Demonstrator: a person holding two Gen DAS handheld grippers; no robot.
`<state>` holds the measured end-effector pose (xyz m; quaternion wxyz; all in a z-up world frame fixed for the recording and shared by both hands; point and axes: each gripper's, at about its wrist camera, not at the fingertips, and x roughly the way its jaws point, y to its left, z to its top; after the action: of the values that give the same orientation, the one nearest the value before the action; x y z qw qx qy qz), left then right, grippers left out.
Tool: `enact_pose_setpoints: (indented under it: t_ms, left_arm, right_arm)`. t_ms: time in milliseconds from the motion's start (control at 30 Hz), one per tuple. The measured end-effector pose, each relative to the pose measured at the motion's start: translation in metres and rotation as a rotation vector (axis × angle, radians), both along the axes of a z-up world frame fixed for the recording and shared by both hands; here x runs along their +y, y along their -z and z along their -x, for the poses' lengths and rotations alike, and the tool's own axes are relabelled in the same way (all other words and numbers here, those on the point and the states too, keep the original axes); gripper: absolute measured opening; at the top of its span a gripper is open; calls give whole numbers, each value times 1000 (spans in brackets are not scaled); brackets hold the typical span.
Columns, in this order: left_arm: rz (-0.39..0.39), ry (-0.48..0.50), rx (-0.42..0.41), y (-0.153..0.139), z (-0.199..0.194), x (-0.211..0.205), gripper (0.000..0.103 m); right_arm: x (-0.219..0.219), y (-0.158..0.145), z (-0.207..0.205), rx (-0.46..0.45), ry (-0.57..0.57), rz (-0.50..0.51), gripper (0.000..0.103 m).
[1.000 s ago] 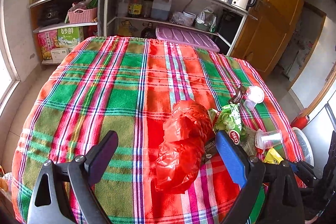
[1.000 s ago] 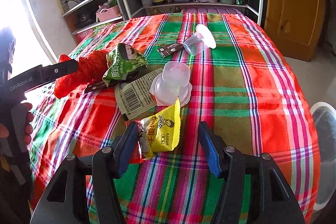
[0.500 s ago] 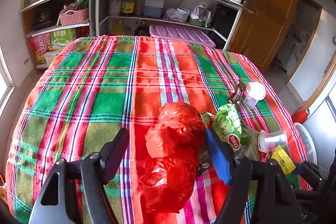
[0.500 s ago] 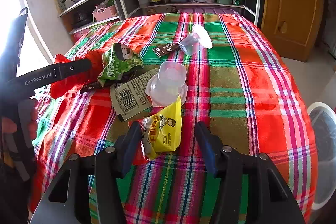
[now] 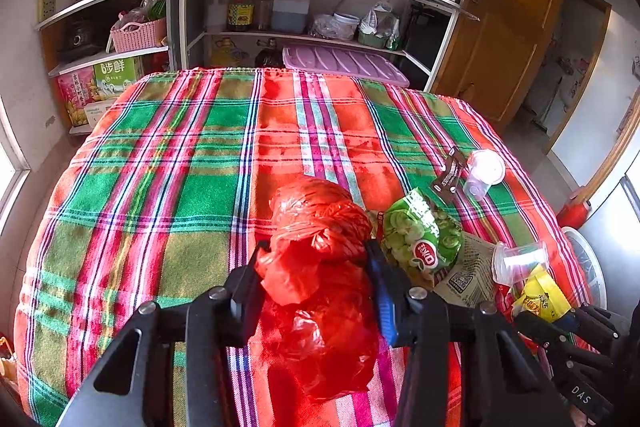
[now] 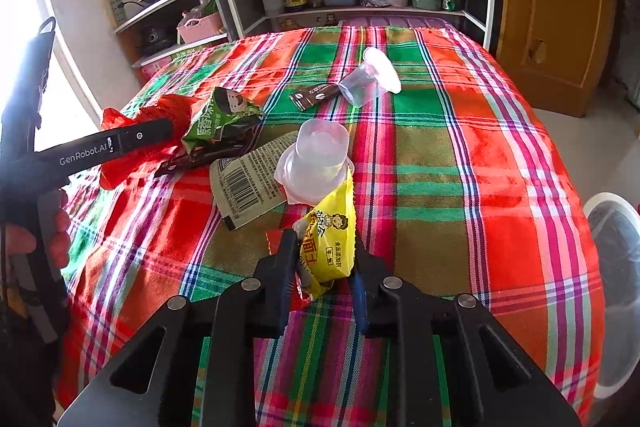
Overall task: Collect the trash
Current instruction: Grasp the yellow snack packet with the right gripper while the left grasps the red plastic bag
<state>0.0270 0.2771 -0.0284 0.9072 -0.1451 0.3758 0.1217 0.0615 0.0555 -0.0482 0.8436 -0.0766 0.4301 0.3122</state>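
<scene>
trash sits on the plaid tablecloth (image 5: 168, 187). biggest piece, red plastic bag (image 5: 320, 267), is clamped between left gripper (image 5: 316, 259) fingers. green snack bag (image 5: 420, 239) lies just beside it. clear cup (image 6: 316, 163) lies on a barcode wrapper (image 6: 248, 183). right gripper (image 6: 324, 251) pinches yellow packet (image 6: 330, 243). only the right view shows the hand (image 6: 52, 231) on the left handle.

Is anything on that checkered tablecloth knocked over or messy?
Yes. A clear plastic cup lies tipped on its side near the far end, beside a brown sachet. Nearer, a second clear cup sits among crumpled wrappers: a green snack bag and a flattened barcode packet.
</scene>
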Motion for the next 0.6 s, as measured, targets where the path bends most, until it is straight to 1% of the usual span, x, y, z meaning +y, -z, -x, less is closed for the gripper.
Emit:
enact_pose_setpoints:
  t_ms: [433, 600]
  left_arm:
    - [-35, 1, -39, -15, 24, -11, 48]
    - [-45, 17, -70, -28, 36, -21, 48]
  right_arm:
    - [-12, -7, 8, -26, 6, -26, 21]
    - [-22, -13, 12, -30, 18, -52, 21]
